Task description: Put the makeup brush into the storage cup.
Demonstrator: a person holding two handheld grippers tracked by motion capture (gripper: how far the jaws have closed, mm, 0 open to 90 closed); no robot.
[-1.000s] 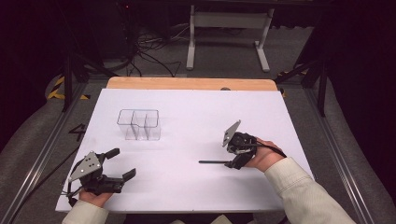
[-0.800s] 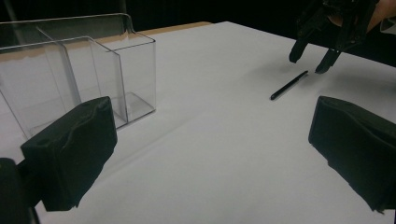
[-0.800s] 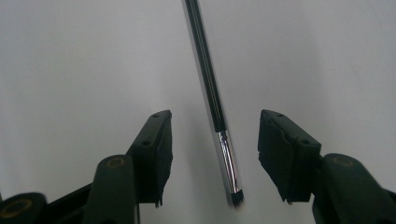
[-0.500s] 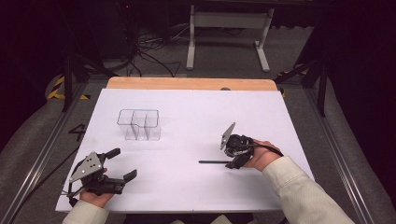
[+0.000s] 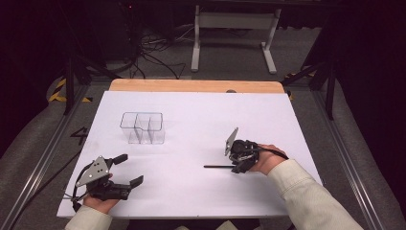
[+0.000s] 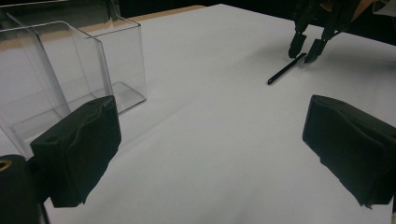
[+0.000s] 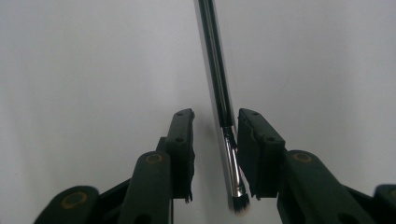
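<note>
Flat brush (image 7: 219, 93), bristles toward right tool (image 7: 215, 140), part-open astride it, seemingly ungripped.

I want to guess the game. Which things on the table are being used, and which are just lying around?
Being used:
- brush, lying flat between the open right tongs
- probably the clear box

Just there:
- left tongs, open, holding nothing
- cables on the floor
- metal stand behind the table

Glossy brush (image 7: 217, 79), clear plastic organizer (image 5: 142, 127)
</note>
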